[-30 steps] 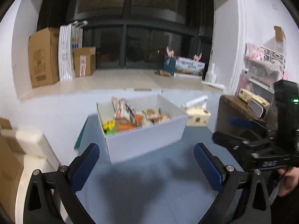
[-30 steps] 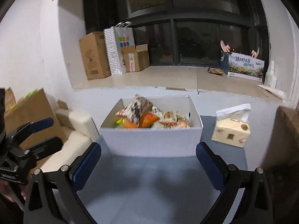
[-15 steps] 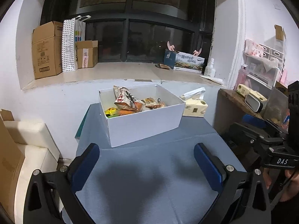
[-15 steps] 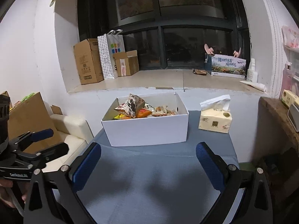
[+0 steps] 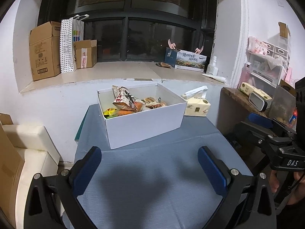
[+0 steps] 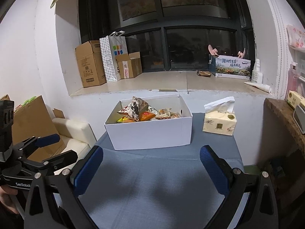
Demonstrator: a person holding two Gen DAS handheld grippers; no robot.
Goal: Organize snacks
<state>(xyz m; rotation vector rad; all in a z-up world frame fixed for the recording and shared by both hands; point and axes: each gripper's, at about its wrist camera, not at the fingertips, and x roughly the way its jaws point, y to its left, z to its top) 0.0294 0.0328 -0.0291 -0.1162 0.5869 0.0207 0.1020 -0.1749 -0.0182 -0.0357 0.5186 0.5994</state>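
Left gripper (image 5: pixel 149 168): jaws spread wide, nothing between them, hanging over bare blue desk (image 5: pixel 152 190) short of the box (image 5: pixel 144 123). Snacks (image 5: pixel 131 105) all sit inside the white box at the desk's far side, heaped toward its left half, one tall packet (image 6: pixel 134 107) standing above the rim. No packets visible on the cloth. Tissue pack (image 6: pixel 219 122) sits just right of the box, apart from it. Right gripper (image 6: pixel 151 168): jaws also released, empty, same standoff. Scene fits either snacks about to be sorted out or snacks already gathered in. Any grab inside the box: come down from above, pinch the tall packet's top edge, keep clear of the box wall.
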